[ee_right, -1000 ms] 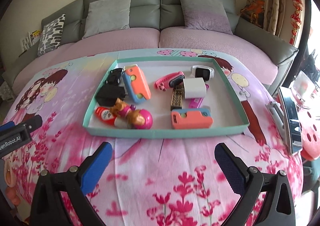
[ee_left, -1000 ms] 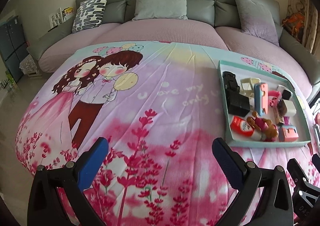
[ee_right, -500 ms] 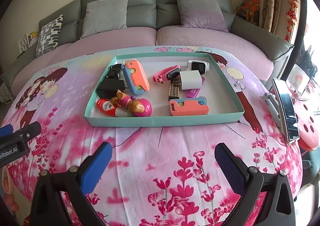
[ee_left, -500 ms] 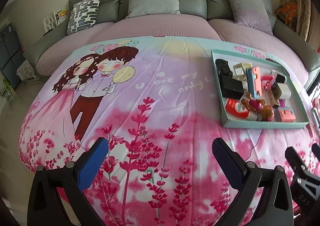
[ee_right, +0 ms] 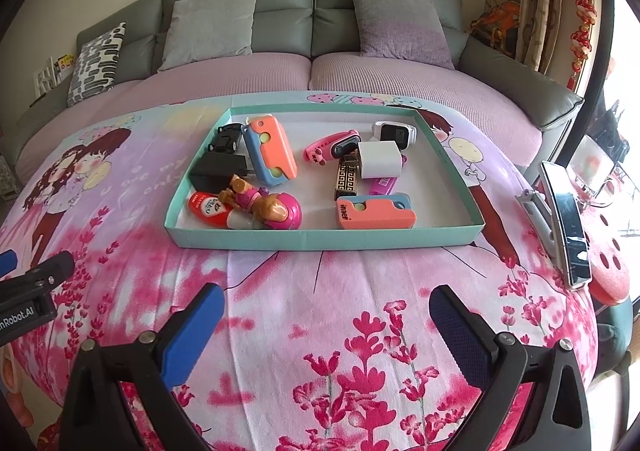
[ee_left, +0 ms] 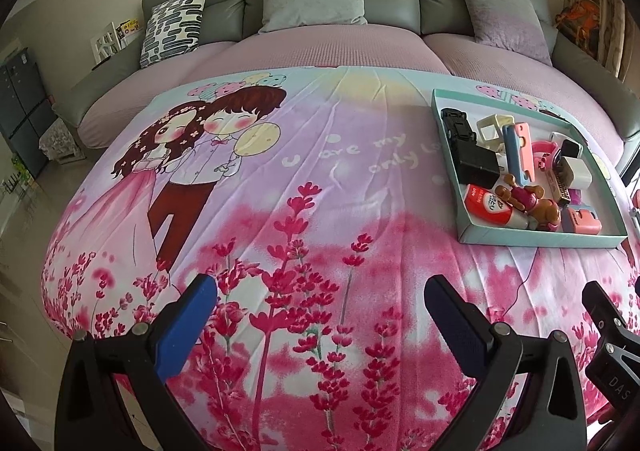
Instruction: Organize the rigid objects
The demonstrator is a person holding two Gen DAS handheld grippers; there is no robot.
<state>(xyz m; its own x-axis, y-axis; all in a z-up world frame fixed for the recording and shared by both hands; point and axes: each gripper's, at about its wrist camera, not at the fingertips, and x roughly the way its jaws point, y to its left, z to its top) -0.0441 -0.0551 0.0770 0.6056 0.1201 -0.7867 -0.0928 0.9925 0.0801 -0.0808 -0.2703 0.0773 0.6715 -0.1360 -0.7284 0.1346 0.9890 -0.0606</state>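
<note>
left gripper (ee_left: 320, 307) jaws apart, empty | right gripper (ee_right: 326, 309) jaws apart, empty | cardboard tray (ee_right: 320, 239) at 12 o'clock on printed cloth (ee_right: 304, 291) | black car (ee_right: 228, 137) half hidden behind plastic case (ee_right: 270, 149)

The right gripper (ee_right: 326, 309) hangs spread wide and empty above the pink floral blanket (ee_right: 320, 331). At 12 o'clock sits the teal tray (ee_right: 320, 240), holding a coral case (ee_right: 376, 214) at its near edge, a white charger (ee_right: 379, 160) behind it, and a puppy toy (ee_right: 272, 207) toward 11.
</note>
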